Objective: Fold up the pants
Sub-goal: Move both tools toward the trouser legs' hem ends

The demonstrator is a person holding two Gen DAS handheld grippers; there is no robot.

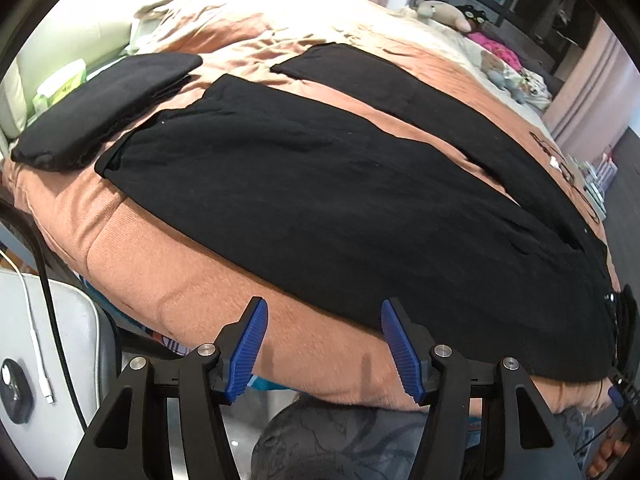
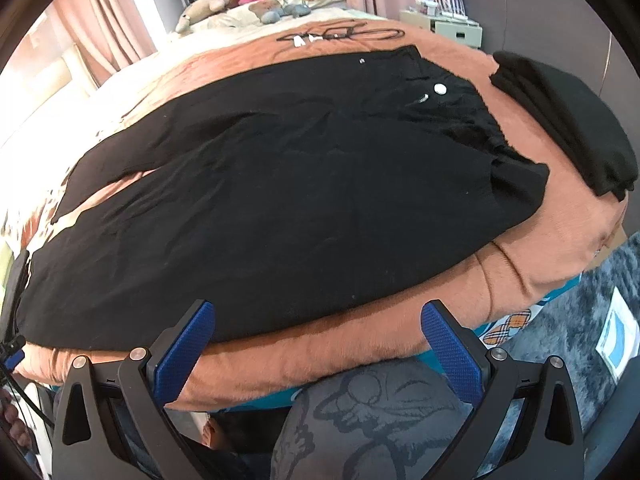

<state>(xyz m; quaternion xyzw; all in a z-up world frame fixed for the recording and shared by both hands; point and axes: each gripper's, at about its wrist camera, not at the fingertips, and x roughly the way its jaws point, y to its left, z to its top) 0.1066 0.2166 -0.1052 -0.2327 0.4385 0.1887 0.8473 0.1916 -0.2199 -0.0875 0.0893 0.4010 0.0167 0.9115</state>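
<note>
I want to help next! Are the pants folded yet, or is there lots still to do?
Not folded yet. The black pants lie spread flat on the orange blanket, both legs apart. One dark folded pile already sits beside them. Nothing is in hand: the left gripper and right gripper hover open at the bed's near edge, fingers empty. All the folding is still left.
</note>
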